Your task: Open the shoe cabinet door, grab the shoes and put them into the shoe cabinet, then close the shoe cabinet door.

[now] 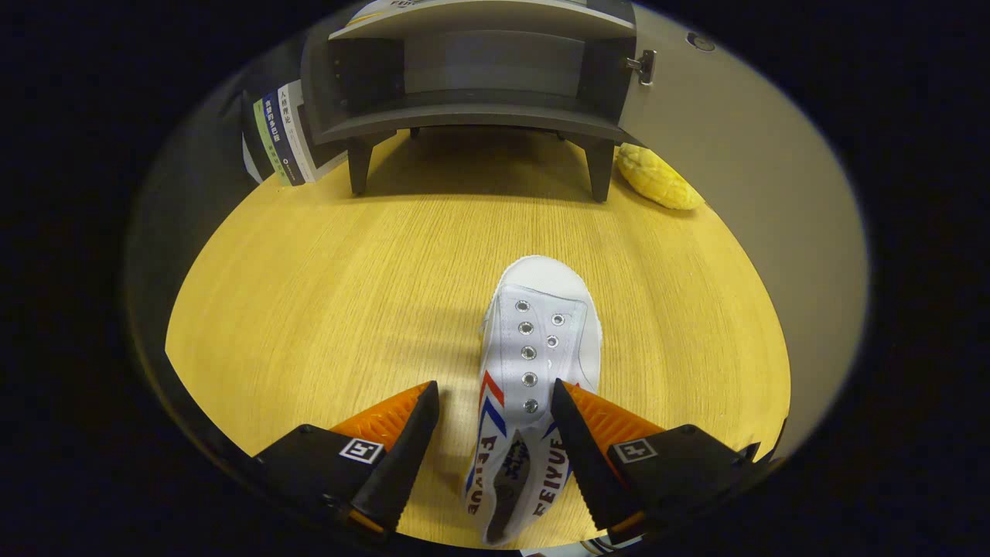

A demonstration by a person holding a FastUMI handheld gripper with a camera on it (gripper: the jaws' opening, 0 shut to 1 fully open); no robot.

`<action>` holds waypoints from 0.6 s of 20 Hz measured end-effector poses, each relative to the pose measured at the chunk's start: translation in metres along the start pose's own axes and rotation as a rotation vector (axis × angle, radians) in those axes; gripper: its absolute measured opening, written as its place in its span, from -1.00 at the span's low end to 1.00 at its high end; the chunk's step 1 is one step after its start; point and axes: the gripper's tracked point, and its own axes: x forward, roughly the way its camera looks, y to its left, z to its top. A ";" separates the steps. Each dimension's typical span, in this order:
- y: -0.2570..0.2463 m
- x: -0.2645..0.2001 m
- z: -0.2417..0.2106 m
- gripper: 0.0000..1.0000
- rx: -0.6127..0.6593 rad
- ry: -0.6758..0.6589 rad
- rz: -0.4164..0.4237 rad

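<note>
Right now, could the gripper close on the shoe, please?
Probably yes: the shoe lies between the open gripper's fingers, heel end nearest, with nothing in the way.

We read "FEIYUE" printed on both sides of the white shoe [534, 363], which lay between the spread fingers of the gripper [495, 402]. The books' [280, 139] spine lettering was too small for us to read.

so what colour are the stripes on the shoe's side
Red and blue stripes on the white shoe, seen in the gripper view between the open gripper.
</note>
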 end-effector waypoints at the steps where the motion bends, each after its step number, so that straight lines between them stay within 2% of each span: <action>1: -0.004 0.001 -0.002 0.55 -0.024 0.005 -0.019; 2: -0.002 0.000 -0.001 0.37 -0.026 0.005 -0.022; 8: -0.004 0.002 -0.002 -0.03 -0.064 0.048 -0.022; 9: -0.002 0.001 -0.001 -0.04 -0.054 0.046 -0.010; 10: -0.002 0.012 -0.002 -0.29 -0.043 0.050 -0.020; 11: 0.001 0.000 -0.003 -0.54 -0.074 0.057 -0.026; 12: -0.001 -0.001 -0.001 -0.59 -0.102 0.049 -0.031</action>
